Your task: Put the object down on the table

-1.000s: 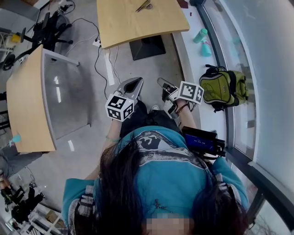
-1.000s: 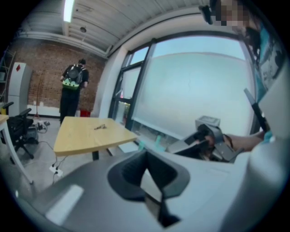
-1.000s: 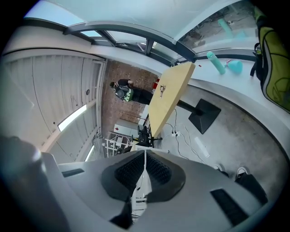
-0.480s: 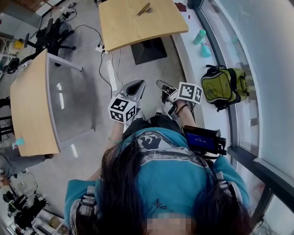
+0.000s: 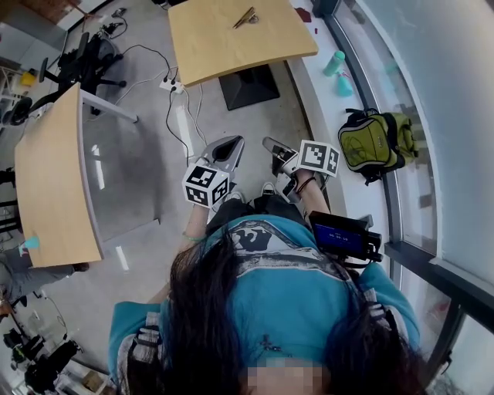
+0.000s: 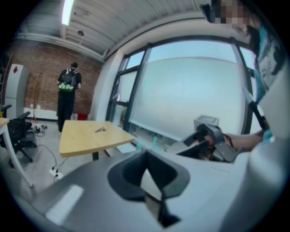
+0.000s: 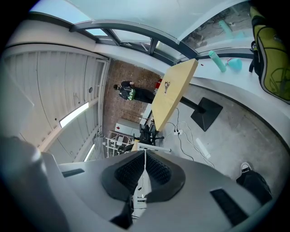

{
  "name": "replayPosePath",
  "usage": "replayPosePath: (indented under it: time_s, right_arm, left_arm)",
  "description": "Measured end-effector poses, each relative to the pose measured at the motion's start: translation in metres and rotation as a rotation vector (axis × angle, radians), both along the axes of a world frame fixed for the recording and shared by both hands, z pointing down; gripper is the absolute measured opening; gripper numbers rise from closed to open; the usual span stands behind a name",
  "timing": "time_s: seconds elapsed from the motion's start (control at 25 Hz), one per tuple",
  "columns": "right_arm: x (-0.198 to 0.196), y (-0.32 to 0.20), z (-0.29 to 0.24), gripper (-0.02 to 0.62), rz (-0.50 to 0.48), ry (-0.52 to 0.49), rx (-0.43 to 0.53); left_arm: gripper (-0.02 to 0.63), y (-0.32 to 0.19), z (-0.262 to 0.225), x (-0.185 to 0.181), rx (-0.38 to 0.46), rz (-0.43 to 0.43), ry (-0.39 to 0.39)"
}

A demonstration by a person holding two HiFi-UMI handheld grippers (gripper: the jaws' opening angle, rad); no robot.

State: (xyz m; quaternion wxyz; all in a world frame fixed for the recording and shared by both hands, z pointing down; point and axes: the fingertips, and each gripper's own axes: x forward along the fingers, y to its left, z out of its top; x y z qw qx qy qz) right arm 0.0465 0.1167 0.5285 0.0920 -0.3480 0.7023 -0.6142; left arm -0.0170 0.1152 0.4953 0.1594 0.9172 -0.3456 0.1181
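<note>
1. My left gripper [image 6: 146, 155] has its jaws together at the tips with nothing between the dark pads
2. My right gripper [image 7: 145, 156] is closed too: the ribbed pads meet along a thin line and hold nothing
3. In the head view I hold both grippers side by side in front of my body, above the grey floor [image 5: 147, 162], well short of the table, each with its marker cube on top
4. The small thin object [image 5: 245, 15] lies on the wooden table [image 5: 231, 46] ahead of me, near that table's far edge, apart from both grippers
5. From my left gripper view the same table stands in front of the big window; a person [image 6: 69, 97] with a backpack stands beyond it by the brick wall
6. A second wooden table [image 5: 46, 193] stands to my left
7. On the ledge by the window to my right lie a green backpack [image 5: 377, 145] and, further along, a teal bottle [image 5: 336, 60]
8. White and black cables [image 5: 171, 100] run across the floor below the near edge of the table ahead
</note>
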Motion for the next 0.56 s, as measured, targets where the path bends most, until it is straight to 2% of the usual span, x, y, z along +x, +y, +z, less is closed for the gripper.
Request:
replayPosePath:
  time_s: [0.56]
  right_arm:
    - [-0.032,0.003,-0.003,0.020,0.008,0.010,-0.009]
  left_arm:
    - [0.003,0.001,0.000,-0.039,-0.005,-0.014,0.022]
